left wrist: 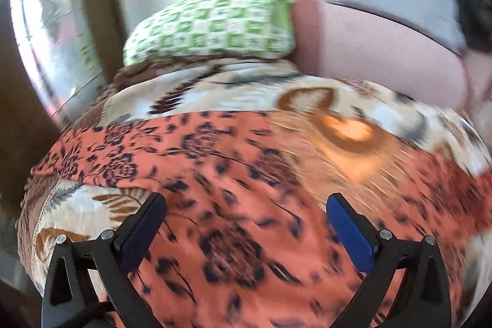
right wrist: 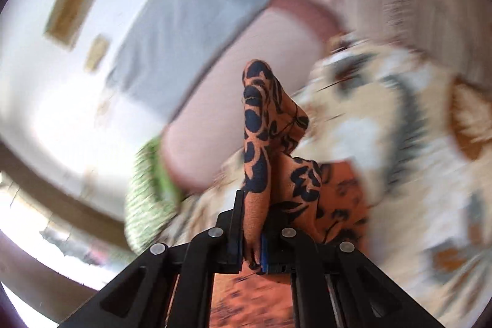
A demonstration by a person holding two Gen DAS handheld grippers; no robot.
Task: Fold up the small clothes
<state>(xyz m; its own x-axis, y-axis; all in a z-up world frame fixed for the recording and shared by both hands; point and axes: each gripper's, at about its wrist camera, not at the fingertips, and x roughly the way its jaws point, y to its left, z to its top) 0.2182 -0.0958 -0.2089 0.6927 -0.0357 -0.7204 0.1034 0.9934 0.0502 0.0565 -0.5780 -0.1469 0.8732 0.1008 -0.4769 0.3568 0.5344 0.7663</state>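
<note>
Right gripper (right wrist: 250, 239) is pinching a corner of the orange floral garment (left wrist: 233, 174) lying on the bed's patterned spread (left wrist: 246, 88); left gripper (left wrist: 246, 223) is hovering wide open, empty (blurred); next, carrying the corner across

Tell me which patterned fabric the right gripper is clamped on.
The orange garment with dark floral print, pinched in the right gripper; not the cream leaf-print bedspread or green checked pillow.

A home bedroom: floral bedspread (left wrist: 240, 88), green checked pillow (left wrist: 215, 23), framed pictures (right wrist: 70, 11) on the wall.
</note>
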